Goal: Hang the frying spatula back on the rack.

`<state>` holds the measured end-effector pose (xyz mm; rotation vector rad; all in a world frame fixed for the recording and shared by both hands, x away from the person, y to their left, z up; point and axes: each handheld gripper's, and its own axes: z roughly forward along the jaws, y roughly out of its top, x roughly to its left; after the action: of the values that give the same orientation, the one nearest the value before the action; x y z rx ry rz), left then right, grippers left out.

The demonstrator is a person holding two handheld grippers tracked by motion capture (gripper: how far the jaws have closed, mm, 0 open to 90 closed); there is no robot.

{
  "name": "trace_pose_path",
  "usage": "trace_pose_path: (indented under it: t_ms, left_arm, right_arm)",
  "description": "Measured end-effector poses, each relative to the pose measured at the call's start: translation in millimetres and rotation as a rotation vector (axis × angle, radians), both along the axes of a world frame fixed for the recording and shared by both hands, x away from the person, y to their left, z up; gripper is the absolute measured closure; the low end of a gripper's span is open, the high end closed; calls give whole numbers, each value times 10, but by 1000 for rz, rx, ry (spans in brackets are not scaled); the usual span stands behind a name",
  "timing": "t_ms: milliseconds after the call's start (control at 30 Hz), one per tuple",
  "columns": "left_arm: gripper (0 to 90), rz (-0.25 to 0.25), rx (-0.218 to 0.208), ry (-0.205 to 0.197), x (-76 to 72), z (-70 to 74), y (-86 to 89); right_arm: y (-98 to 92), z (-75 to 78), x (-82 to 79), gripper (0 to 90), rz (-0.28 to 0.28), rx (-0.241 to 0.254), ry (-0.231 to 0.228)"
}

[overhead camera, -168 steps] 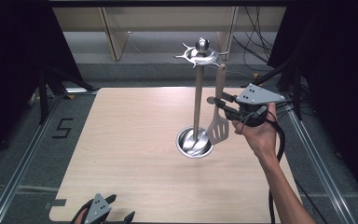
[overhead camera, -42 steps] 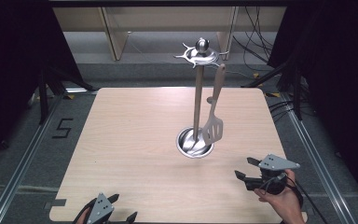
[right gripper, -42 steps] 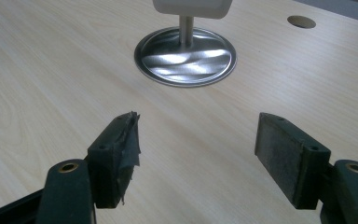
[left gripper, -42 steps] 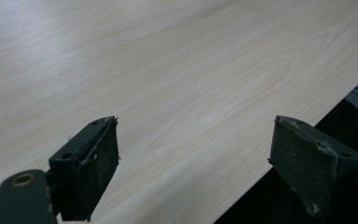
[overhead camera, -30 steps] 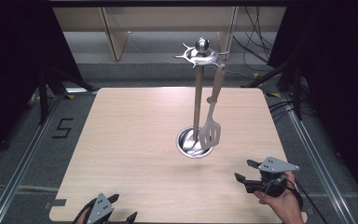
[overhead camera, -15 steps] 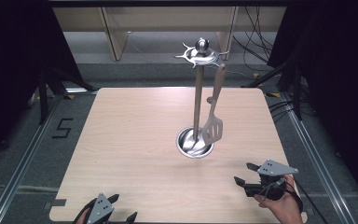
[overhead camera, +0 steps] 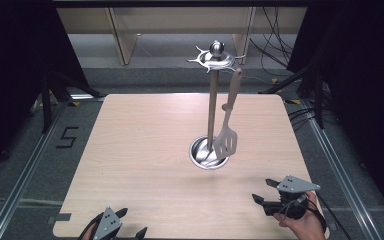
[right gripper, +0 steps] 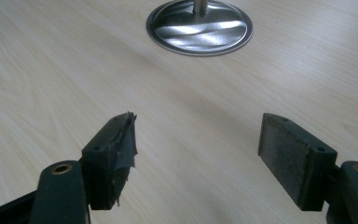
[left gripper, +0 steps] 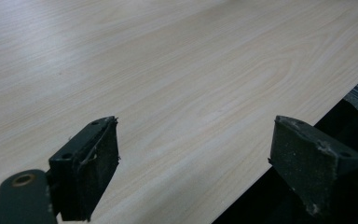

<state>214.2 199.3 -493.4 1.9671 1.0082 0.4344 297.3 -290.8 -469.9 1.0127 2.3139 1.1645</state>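
A slotted spatula (overhead camera: 227, 135), pale handle and silver head, hung from a hook on the metal utensil stand (overhead camera: 211, 107), blade just above the stand's round steel base (right gripper: 199, 26), right of the pole, near table center. The stand had a ball top and curled hooks. The right gripper (overhead camera: 263, 192) sat at the near right of the table in a hand (overhead camera: 302, 222), jaws wide apart, holding nothing. The left gripper (overhead camera: 123, 224) was at the near left edge, jaws also wide, empty. The table (overhead camera: 140, 145) was light wood grain. Grey floor with a "5" mark (overhead camera: 66, 137) lay left; cables (overhead camera: 275, 52) and a wooden shelf (overhead camera: 130, 35) were far back, with dark surroundings.
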Motion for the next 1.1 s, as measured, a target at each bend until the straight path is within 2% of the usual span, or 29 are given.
trace_pose_path:
  t_ms: [267,333,367,400,433,500,533,567,667,733,800,833,867,900,933,967,1100]
  left_arm:
    - [150,-3,2,2,0,-4,-1]
    - [150,-2,0,7,-2,-6,-4]
    - [149,-1,2,8,-3,-5,-3]
    - [150,0,1,10,-7,-2,-4]
    - [150,1,-1,10,-7,-3,-5]
    - [149,4,-6,10,-8,-4,-8]
    - [150,1,3,10,-6,-3,-3]
    - [150,-5,31,6,3,0,12]
    - [149,-10,40,7,4,3,17]
    - [149,-10,40,7,4,2,17]
    - [150,-10,41,7,4,2,17]
    - [150,-12,42,6,5,2,17]
    - [149,-12,42,7,6,1,16]
    - [150,-8,41,8,3,0,15]
    - [150,-2,31,7,2,-3,9]
    - [150,-3,5,7,-2,-8,-5]
    - [150,-1,3,4,3,-14,-5]
  right_arm:
    - [-23,-35,-80,273,-13,-6,15]
    - [-36,-40,-72,270,-5,-13,3]
    - [-36,-44,-80,266,-9,-11,13]
    - [-24,-56,-103,263,-17,11,46]
    - [-54,-66,-92,262,-10,-15,15]
    - [-55,-70,-98,259,-11,-10,28]
    - [-51,-74,-118,255,-27,-5,44]
    - [-69,-90,-102,250,-4,-7,37]
    - [-80,-93,-117,248,-15,-20,26]
    - [-76,-99,-134,248,-19,-14,45]
    - [-84,-105,-136,245,-2,-19,48]
    - [-85,-108,-138,244,-6,-24,33]
    - [-80,-117,-145,242,-7,-19,46]
    - [-84,-122,-143,240,5,-23,47]
    - [-74,-117,-172,238,-17,-21,68]
    - [-84,-127,-155,237,-1,-25,49]
    - [-90,-141,-174,234,-15,-37,50]
